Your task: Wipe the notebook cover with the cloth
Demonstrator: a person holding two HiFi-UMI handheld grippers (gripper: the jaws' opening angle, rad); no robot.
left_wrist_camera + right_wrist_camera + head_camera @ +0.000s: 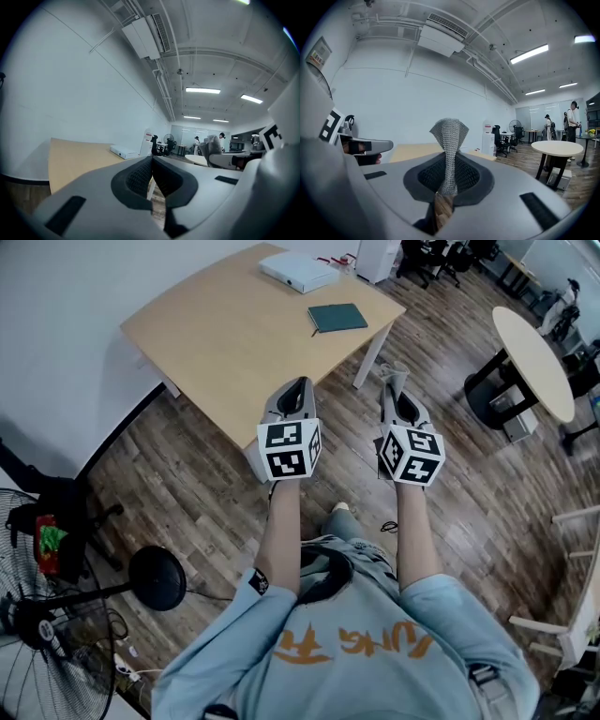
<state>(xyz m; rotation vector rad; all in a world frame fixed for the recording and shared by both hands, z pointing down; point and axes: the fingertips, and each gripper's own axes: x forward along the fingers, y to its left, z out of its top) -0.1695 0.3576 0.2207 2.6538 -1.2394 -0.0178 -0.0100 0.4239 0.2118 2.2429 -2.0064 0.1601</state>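
The right tongs pinch the soft, limp grey knitted cloth; the left tongs are closed and empty. Well ahead, the thin, stiff dark-green notebook will likely slide unless steadied.

Knitted grey cloth; matt wooden table; glossy plank floor.

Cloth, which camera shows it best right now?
The right gripper view: the grey knitted cloth stands pinched in the right gripper's shut jaws, large and sharp. The head view shows only a small tuft; the left gripper view shows a small sideways glimpse.
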